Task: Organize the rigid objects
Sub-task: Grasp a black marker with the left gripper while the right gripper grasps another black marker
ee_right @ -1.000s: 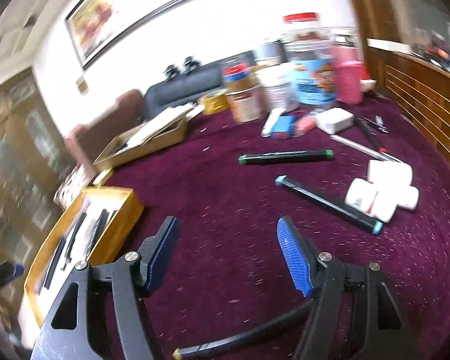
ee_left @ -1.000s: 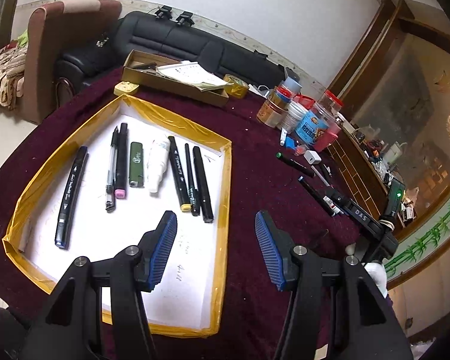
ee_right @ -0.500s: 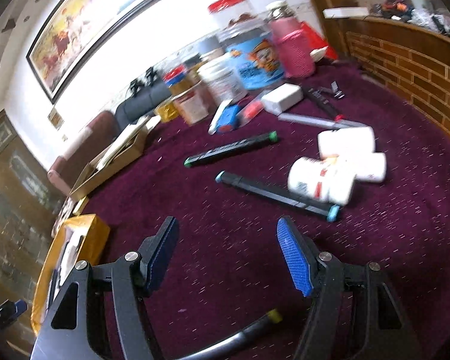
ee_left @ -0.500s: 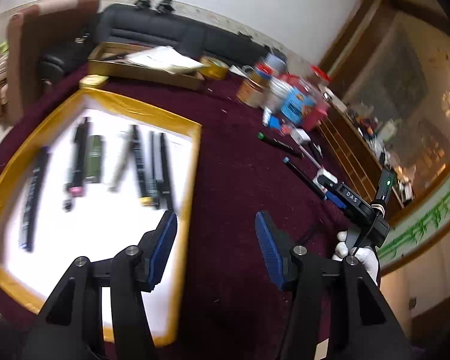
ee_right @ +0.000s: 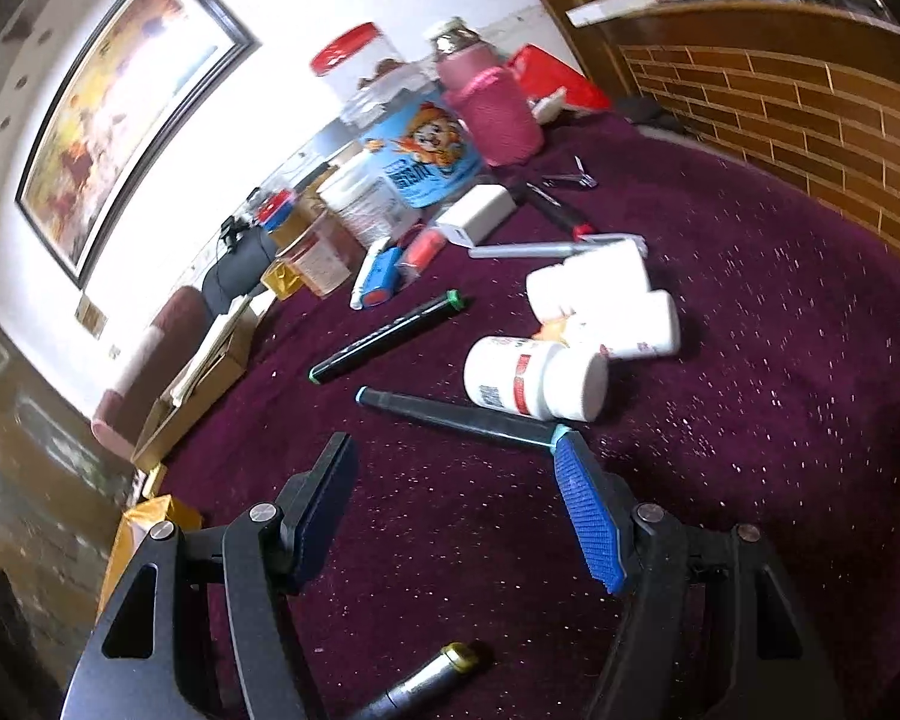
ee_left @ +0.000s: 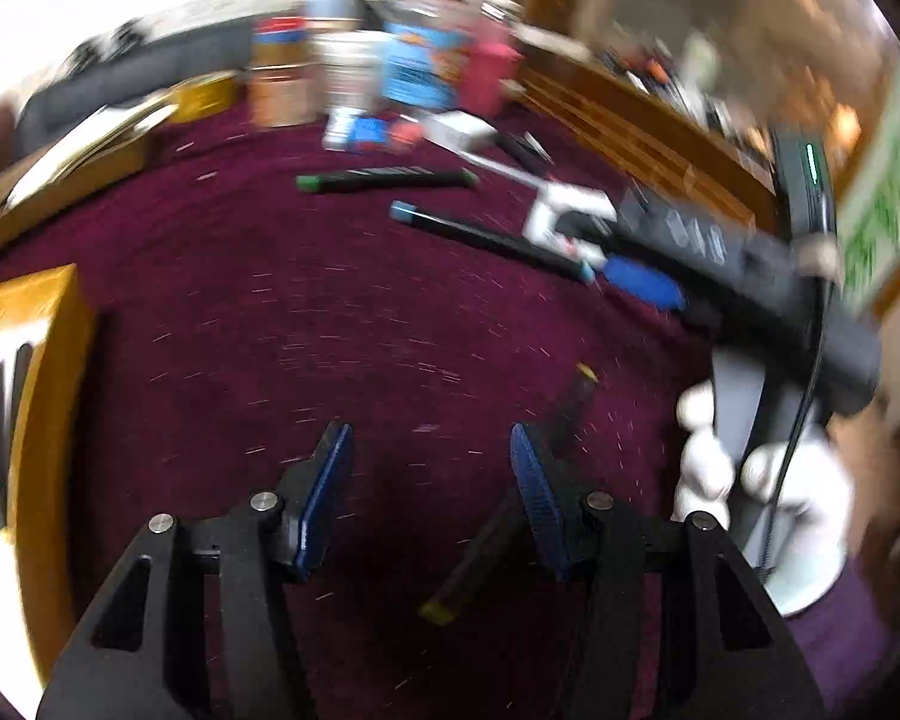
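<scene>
Left gripper [ee_left: 429, 468]: jaws spread wide, holding nothing, low over the maroon-clothed counter [ee_left: 330, 312]. Just past the right blue pad, a yellow-capped black marker [ee_left: 510, 516], lying flat. Right gripper [ee_right: 456, 495]: jaws likewise parted and empty, right pad's tip just beside the teal end of a teal-capped marker [ee_right: 456, 414]. Touching that marker's far side, a white pill bottle [ee_right: 534, 381] on its side; behind it, two more white bottles [ee_right: 606, 300]. Further left, a green-capped marker [ee_right: 390, 336], well apart. Beyond, a cluster of jars [ee_right: 426, 144] and a white charger block [ee_right: 480, 213]. At far left in the blurred left view, the yellow-rimmed tray [ee_left: 48, 396] with dark pens inside.
</scene>
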Available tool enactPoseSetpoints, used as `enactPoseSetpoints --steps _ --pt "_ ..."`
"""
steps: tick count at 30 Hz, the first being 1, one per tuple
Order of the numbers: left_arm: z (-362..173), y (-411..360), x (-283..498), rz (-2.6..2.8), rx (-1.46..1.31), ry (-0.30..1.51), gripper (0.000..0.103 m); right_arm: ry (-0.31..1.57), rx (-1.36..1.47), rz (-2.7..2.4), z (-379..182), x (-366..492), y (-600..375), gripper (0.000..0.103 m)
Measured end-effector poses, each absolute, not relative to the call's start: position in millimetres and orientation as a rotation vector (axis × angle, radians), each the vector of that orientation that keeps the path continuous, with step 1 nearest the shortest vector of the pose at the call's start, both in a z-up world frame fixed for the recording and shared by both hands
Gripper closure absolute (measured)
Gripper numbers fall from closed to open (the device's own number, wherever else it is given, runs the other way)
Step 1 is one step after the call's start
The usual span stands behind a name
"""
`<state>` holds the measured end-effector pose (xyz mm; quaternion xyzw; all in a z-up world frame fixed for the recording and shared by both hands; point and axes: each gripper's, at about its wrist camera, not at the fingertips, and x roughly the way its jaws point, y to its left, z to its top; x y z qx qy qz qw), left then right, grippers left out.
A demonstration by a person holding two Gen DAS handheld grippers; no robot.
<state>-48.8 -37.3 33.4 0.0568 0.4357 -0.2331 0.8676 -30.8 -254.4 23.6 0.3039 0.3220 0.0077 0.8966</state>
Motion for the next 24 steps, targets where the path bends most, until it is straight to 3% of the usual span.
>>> enactPoseSetpoints --steps 2,4,6,8,9,19,24 --pt "23 -56 -47 -0.485 0.169 0.932 0.051 0.664 0.635 0.011 24 -32 -256 0.04" --pt "18 -67 -48 -0.502 0.181 0.911 0.043 0.658 0.629 0.013 25 -32 -255 0.04" --pt "19 -72 -51 -0.502 0.219 0.884 0.048 0.655 0.616 0.016 26 -32 -253 0.04" --pt "24 -70 -56 -0.524 0.222 0.874 0.09 0.663 0.601 0.017 26 -31 -249 0.04" --pt "24 -66 -56 -0.525 0.221 0.889 0.103 0.67 0.595 0.016 25 -30 -248 0.04" --pt "69 49 -86 -0.576 -0.22 0.791 0.103 0.658 0.563 -0.006 26 -33 -246 0.04" --pt "86 88 -101 -0.591 -0.308 0.724 0.103 0.682 0.553 0.038 37 -35 -243 0.04"
